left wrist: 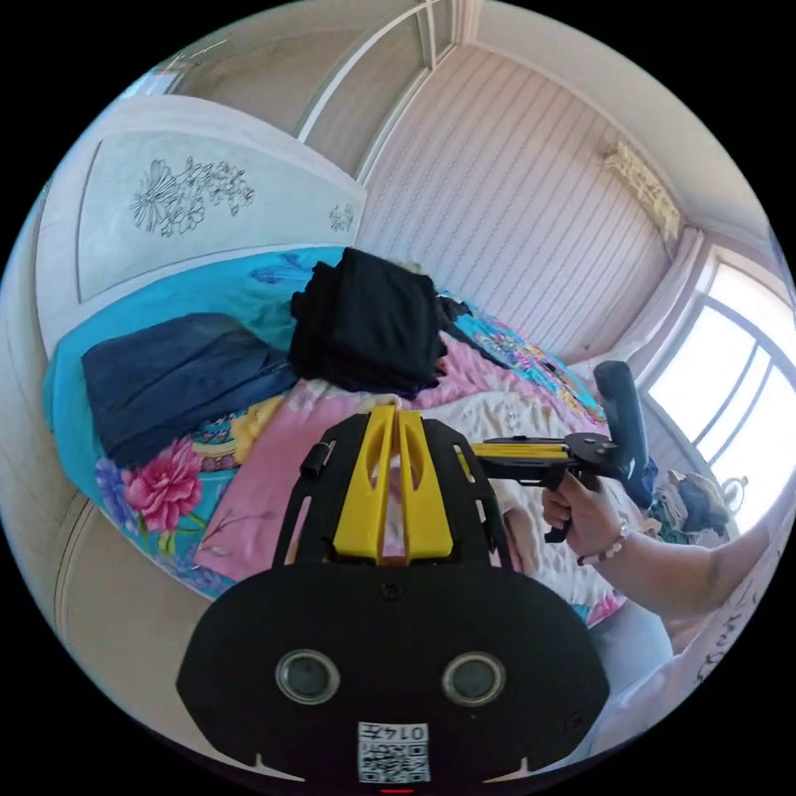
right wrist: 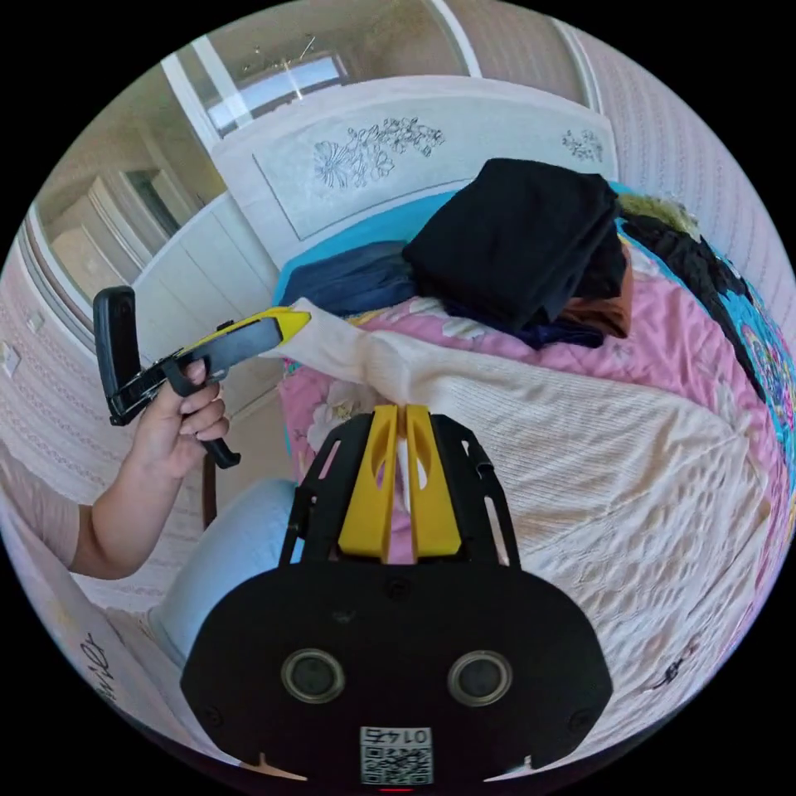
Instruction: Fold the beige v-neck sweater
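- Right claw (right wrist: 398, 419), jaws nearly together, nips the sweater (right wrist: 597, 464); its own body hides the pinch.
- Left claw (right wrist: 286, 322) clamps a sleeve tip, lifted.
- Sweater lies across the bed (right wrist: 688, 348); black pile (right wrist: 514, 240) behind.

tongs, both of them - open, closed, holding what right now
Left tongs: closed on a sleeve end of the beige knit v-neck sweater.
Right tongs: closed, pinching the same sweater's edge.

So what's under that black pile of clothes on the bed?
Under the black pile an orange-brown garment and something dark blue peek out, resting on the pink floral bedspread. Anything deeper is covered.
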A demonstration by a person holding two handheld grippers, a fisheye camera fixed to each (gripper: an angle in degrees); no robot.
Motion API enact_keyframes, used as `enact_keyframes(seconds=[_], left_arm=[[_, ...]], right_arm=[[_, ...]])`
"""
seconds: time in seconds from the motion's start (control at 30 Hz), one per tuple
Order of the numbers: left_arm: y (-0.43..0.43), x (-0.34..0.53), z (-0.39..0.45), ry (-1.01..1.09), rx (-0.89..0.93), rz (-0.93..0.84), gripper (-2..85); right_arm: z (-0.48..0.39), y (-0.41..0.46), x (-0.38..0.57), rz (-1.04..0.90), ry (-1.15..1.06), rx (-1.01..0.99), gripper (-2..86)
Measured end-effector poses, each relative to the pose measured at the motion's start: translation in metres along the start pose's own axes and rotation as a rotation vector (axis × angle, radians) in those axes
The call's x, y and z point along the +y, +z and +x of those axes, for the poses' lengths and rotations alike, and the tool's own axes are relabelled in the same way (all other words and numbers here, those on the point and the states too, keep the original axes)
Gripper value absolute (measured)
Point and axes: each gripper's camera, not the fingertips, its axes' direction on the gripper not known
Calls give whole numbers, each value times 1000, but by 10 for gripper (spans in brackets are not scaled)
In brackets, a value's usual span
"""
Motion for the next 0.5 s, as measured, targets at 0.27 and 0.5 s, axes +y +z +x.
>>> enact_keyframes(seconds=[0.27, 0.5], left_arm=[[79, -6, 228, 374, 453, 65, -8], [211, 62, 409, 517, 646, -179, 39]], right_arm=[[99, -202, 74, 238, 331, 32, 15], [175, -319, 177, 246, 639, 138, 50]])
